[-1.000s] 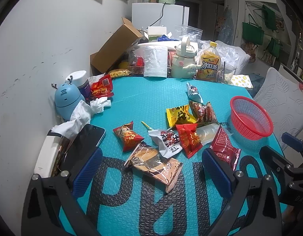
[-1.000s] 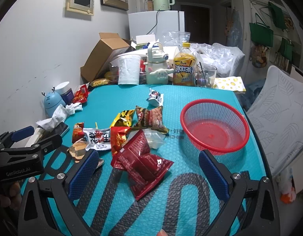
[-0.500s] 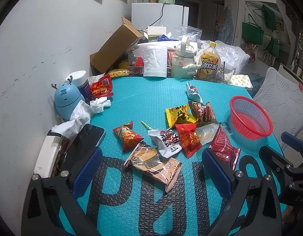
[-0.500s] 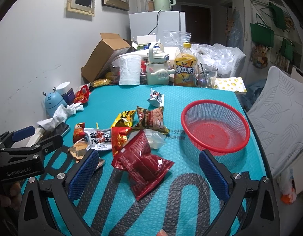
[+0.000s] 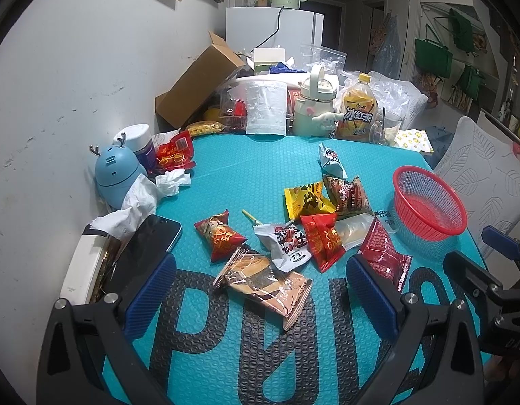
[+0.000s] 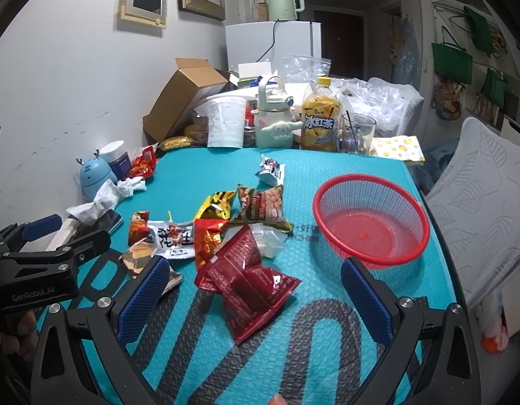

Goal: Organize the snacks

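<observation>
Over the teal mat [image 5: 246, 175], left wrist view: left gripper [image 5: 260, 290] hovers with jaws wide apart, nothing between the pads. Landmark is the red basket [image 5: 429, 206], standing empty at the mat's right edge. Left of the basket lies the snack pile: dark red packet [image 5: 383, 253] nearest it, then a clear pouch [image 5: 353, 229], a red-orange packet [image 5: 322, 238] and a white peanut packet [image 5: 287, 243]. Yellow packet [image 5: 305, 199] and brown nut packet [image 5: 347, 194] sit behind those, a small white-blue packet [image 5: 331, 162] further back. Farthest left of the basket: a red candy-style packet [image 5: 219, 234], and a brown biscuit packet [image 5: 266, 281] just ahead of the pads. Phone [image 5: 145, 253] lies at the mat's left edge, well apart from the basket. Right gripper's body shows at the right edge, below the basket

Right wrist view: right gripper [image 6: 255, 290] also spread open, holding nothing. Basket [image 6: 368, 216] sits ahead and right of centre, empty. Dark red packet [image 6: 250, 280] lies just left of the basket, between the two pads and touching neither. Brown nut packet [image 6: 263, 206] and yellow packet [image 6: 216, 206] lie left of the basket rim; white peanut packet [image 6: 174, 239] further left. Left gripper [image 6: 40, 236] visible at far left, jaws apart
</observation>
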`<state>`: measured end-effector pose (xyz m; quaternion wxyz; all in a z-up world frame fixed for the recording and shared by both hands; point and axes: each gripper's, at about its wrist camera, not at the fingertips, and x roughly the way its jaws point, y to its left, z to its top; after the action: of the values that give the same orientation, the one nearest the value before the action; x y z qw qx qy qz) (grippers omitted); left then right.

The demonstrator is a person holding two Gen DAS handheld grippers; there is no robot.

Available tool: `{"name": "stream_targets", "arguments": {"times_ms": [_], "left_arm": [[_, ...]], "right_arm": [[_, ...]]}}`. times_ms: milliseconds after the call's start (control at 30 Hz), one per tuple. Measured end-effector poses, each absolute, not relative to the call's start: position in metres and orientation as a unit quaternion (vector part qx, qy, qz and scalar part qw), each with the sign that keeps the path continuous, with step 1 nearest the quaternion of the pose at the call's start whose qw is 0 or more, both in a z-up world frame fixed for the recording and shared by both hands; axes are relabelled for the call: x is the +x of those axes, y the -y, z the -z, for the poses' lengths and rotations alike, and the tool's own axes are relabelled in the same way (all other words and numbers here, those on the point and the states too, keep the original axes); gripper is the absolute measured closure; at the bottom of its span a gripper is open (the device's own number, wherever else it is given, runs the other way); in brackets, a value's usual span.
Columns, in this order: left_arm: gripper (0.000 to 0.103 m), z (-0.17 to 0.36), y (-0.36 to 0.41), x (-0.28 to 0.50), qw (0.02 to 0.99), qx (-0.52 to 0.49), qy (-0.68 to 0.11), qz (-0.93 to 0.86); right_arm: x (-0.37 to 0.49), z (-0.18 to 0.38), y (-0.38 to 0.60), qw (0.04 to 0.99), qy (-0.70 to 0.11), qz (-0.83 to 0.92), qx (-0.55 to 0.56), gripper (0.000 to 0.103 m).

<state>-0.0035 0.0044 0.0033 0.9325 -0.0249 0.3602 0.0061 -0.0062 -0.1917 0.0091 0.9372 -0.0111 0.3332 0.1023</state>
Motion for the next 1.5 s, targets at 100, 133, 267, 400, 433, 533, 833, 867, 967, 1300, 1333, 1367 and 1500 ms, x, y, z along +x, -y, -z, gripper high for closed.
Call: {"name": "stream_targets", "arguments": {"times_ms": [100,133,267,400,433,533,833,867,967,1300,1333,1367,1500], "left_arm": [[0.001,-0.004,-0.004,-0.004,0.933,-0.025,-0.36,-0.005],[0.001,-0.004,-0.004,-0.004,0.933,-0.025,-0.36,-0.006],[0.001,-0.008,-0.005,-0.006,0.934,-0.024,-0.357,-0.005],[0.001,-0.01,-0.002,-0.012,0.935,-0.023,-0.353,-0.005],[0.001,-0.01,-0.002,-0.014,0.936,-0.024,-0.352,-0.005],[0.001,-0.012,-0.001,-0.018,0.937,-0.023,-0.348,-0.004],[0.001,-0.006,0.001,-0.032,0.937,-0.025,-0.347,0.005],[0.001,-0.005,0.0,-0.033,0.937,-0.026,-0.348,0.007],[0.001,0.0,0.001,-0.037,0.936,-0.024,-0.352,0.011],[0.001,0.029,0.0,-0.037,0.923,-0.032,-0.383,0.019],[0.001,0.032,0.0,-0.036,0.922,-0.034,-0.386,0.02],[0.001,0.036,0.0,-0.034,0.92,-0.035,-0.39,0.023],[0.001,0.047,-0.003,-0.026,0.912,-0.04,-0.406,0.027]], "right_arm": [[-0.006,-0.01,0.191,0.937,-0.333,-0.103,-0.011,0.0],[-0.006,-0.01,0.191,0.937,-0.333,-0.103,-0.011,0.0],[-0.009,-0.011,0.191,0.938,-0.331,-0.104,-0.01,0.0],[-0.013,-0.012,0.19,0.939,-0.326,-0.106,-0.011,0.0],[-0.014,-0.013,0.191,0.94,-0.325,-0.106,-0.01,0.0],[-0.018,-0.013,0.192,0.941,-0.318,-0.116,-0.002,0.0],[-0.031,-0.008,0.196,0.941,-0.317,-0.117,0.001,0.0],[-0.032,-0.007,0.196,0.941,-0.319,-0.118,0.003,0.0],[-0.035,-0.002,0.197,0.938,-0.325,-0.118,0.008,0.0],[-0.035,0.03,0.198,0.922,-0.363,-0.128,0.025,0.0],[-0.035,0.034,0.198,0.921,-0.368,-0.129,0.027,0.0],[-0.034,0.038,0.198,0.919,-0.372,-0.13,0.029,0.0],[-0.024,0.05,0.196,0.911,-0.389,-0.133,0.031,0.0]]}}
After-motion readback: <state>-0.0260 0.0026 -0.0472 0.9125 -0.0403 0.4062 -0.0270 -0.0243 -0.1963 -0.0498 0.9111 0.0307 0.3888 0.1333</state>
